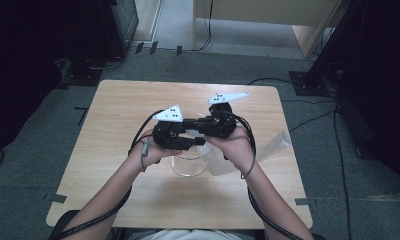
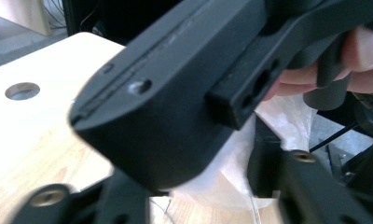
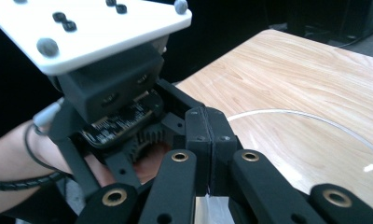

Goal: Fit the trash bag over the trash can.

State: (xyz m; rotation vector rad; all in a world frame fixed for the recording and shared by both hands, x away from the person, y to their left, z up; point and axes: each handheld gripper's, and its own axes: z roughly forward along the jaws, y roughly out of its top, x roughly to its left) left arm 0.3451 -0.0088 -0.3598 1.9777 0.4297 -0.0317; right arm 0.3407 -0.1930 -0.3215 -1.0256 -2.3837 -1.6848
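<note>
Right tool [image 3: 207, 154] first: its two black jaws are pressed flat together, and in the right gripper view a thin sliver of clear film seems to be caught at their base, though that is too small to call for sure. It points toward nine o'clock, straight at the left tool [image 1: 190, 141], whose body sits right up against its tips. The left tool aims back toward three o'clock; in the left gripper view its jaws stand apart at the bottom, with the right tool's black body crossing just above them and white crinkled plastic behind.

Out from there: both tools hang above a clear glass bowl [image 1: 189, 165] standing on the bench [image 1: 113, 100] at about six o'clock from them. A clear plastic bag [image 1: 268, 147] trails from under the right hand out toward four o'clock, its long axis running from the bowl's rim to the bench's right edge.

My read is that the bag's mouth lies between the two tips, so the right tool is the nearer one, and the left would have to close on the film beside it.
</note>
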